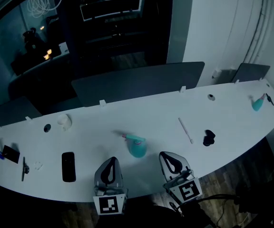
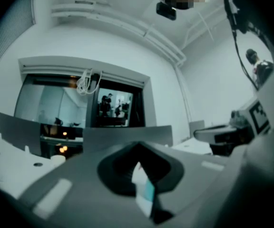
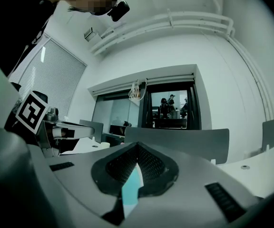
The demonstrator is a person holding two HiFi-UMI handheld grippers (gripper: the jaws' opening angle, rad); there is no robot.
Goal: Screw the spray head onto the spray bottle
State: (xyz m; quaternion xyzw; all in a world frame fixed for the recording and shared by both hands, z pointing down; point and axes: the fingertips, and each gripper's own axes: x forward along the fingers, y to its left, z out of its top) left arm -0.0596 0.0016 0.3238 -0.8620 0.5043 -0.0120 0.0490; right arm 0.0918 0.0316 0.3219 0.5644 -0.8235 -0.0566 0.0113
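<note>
A teal spray bottle (image 1: 137, 147) stands near the table's front edge, and a spray head (image 1: 129, 137) with a pinkish tip sits on top of it, pointing left. My left gripper (image 1: 111, 160) is just left of the bottle and nearer to me, shut and empty. To the bottle's right, my right gripper (image 1: 168, 156) is also shut with nothing held. In the left gripper view the jaws (image 2: 137, 147) meet, and a white and teal sliver shows in the slit below. The right gripper view shows closed jaws (image 3: 137, 145) with a teal sliver in the slit.
On the white table (image 1: 232, 127) lie a white stick (image 1: 185, 130), a small black object (image 1: 209, 137), a black phone (image 1: 68, 166), a white cup (image 1: 63, 121) and, far right, a second teal bottle (image 1: 258, 103). Grey partitions (image 1: 137, 82) line the far edge.
</note>
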